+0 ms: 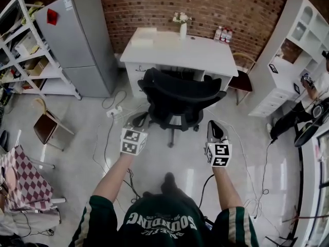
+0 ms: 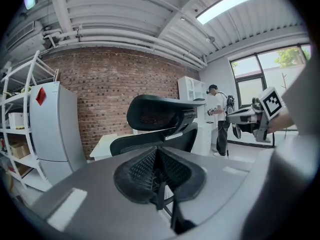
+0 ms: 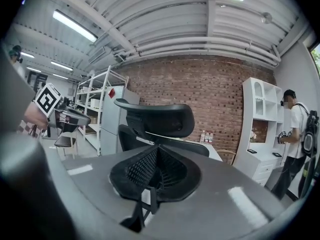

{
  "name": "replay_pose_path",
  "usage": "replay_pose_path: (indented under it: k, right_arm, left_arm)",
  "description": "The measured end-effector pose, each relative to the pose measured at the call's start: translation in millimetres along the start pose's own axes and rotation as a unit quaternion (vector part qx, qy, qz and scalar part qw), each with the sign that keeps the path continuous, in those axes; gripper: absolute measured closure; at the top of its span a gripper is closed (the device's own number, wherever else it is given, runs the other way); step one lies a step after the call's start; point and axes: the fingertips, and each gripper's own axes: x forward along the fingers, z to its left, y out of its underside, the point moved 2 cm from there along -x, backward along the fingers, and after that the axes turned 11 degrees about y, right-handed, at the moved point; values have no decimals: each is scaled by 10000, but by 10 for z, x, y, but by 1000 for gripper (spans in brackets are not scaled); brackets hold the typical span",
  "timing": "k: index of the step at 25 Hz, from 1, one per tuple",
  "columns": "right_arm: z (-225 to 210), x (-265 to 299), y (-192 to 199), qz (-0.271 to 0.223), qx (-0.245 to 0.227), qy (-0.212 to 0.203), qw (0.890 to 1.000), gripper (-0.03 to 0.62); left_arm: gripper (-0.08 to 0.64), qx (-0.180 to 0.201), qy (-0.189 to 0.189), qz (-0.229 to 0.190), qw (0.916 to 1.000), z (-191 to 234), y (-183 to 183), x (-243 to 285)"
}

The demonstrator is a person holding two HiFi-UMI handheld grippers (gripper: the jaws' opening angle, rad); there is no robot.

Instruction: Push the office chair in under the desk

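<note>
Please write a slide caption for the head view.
Left gripper and right gripper, both shut, behind the black office chair at the white desk.

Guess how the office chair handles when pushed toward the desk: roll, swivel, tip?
The office chair probably rolls easily: wheeled star base on smooth, shiny floor. A push high on the headrest may swivel or tilt it instead of driving it straight.

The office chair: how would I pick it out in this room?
Find the brick wall at the back; a white desk stands against it. The office chair stands just in front of that desk. It is all black, with a headrest and armrests, unlike the brown-seated chair beside the desk.
</note>
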Motion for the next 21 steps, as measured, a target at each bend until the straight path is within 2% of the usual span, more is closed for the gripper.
replay_pose_path:
  k: [7,21]
  right_arm:
    - [137,13,-31,-22,16,-89,10000,592]
    - [138,122,14,37,37,-140,9999,592]
  left_arm:
    - [551,-6,-7,0,10000,69,-20,-71]
    - [551,-121,17,70,9999,86,68,5]
